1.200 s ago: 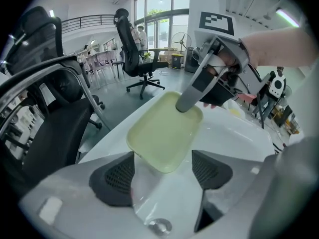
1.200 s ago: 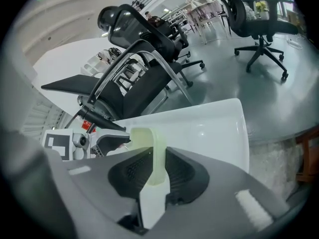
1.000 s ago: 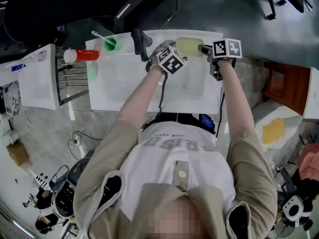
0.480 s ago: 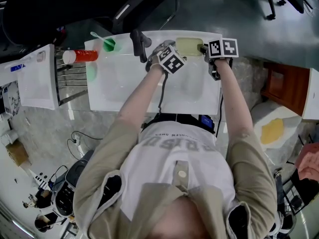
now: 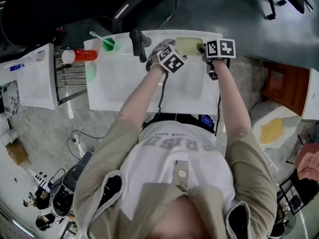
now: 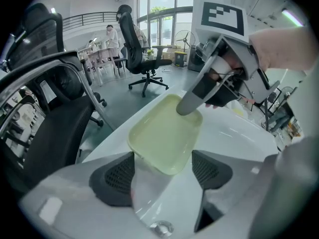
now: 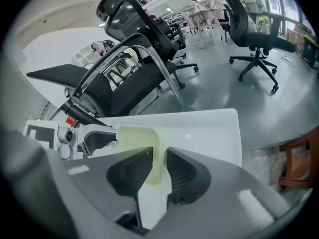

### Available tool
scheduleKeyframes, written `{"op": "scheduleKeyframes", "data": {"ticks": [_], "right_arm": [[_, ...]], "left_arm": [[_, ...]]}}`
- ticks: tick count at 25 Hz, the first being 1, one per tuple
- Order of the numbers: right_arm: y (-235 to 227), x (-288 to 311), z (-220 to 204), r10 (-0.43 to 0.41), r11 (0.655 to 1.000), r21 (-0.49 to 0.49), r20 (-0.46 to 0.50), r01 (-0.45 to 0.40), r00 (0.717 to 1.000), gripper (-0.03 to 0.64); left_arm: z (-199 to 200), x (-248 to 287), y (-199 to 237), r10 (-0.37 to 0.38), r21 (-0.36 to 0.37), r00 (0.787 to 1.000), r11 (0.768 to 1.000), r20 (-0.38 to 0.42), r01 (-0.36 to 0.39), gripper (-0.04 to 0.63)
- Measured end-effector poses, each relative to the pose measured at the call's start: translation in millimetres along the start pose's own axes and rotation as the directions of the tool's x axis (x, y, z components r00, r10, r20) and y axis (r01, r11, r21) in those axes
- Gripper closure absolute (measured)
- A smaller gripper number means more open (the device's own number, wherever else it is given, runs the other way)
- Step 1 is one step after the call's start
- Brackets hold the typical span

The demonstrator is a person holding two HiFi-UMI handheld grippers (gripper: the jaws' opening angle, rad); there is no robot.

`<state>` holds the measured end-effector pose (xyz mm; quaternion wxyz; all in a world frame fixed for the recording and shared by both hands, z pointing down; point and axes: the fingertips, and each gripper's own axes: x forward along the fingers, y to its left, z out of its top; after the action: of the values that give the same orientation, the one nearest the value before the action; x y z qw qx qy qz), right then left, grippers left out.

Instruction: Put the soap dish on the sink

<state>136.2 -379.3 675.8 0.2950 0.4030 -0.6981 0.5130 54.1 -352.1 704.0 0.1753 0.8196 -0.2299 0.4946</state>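
A pale yellow-green soap dish (image 5: 188, 46) lies flat on the back rim of the white sink (image 5: 124, 86). My right gripper (image 5: 203, 48) straddles the dish's right rim: in the right gripper view the thin wall of the dish (image 7: 137, 136) stands between the two pads of the gripper (image 7: 159, 171), whose jaws are opening with a slim gap showing. My left gripper (image 5: 162, 47) hovers open at the dish's left end. In the left gripper view a corner of the dish (image 6: 164, 136) reaches between the wide-apart pads of that gripper (image 6: 162, 176) without touching them.
A black faucet (image 5: 139, 44) stands left of the grippers. A green cup (image 5: 109, 45) with a toothbrush sits on the sink's back left corner. A red bottle (image 5: 82, 55) lies on a wire rack beside a white bin (image 5: 37, 76). Office chairs stand behind the sink.
My right gripper has tilted a little, its marker cube shifting slightly left. The soap dish and the left gripper have stayed where they were.
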Motion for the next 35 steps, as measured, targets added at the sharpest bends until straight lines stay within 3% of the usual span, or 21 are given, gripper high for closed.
{"op": "scheduleKeyframes", "data": {"ticks": [12, 18, 30, 35], "right_arm": [[-5, 5, 2, -0.055, 0.998, 0.009, 0.015, 0.054, 0.998, 0.508], [-7, 4, 4, -0.094, 0.995, -0.039, 0.024, 0.095, 0.995, 0.500], [-6, 4, 6, -0.075, 0.997, -0.020, 0.040, 0.076, 0.996, 0.486], [-7, -5, 10, -0.076, 0.997, -0.004, 0.099, 0.076, 0.992, 0.469]], "left_arm": [[0, 3, 4, 0.019, 0.003, 1.000, 1.000, 0.001, -0.019, 0.219], [0, 2, 5, 0.023, -0.001, 1.000, 1.000, 0.005, -0.023, 0.219], [0, 0, 7, 0.026, -0.019, 1.000, 0.999, 0.010, -0.026, 0.218], [11, -11, 8, 0.069, -0.011, 0.995, 0.998, 0.069, -0.068, 0.218]]}}
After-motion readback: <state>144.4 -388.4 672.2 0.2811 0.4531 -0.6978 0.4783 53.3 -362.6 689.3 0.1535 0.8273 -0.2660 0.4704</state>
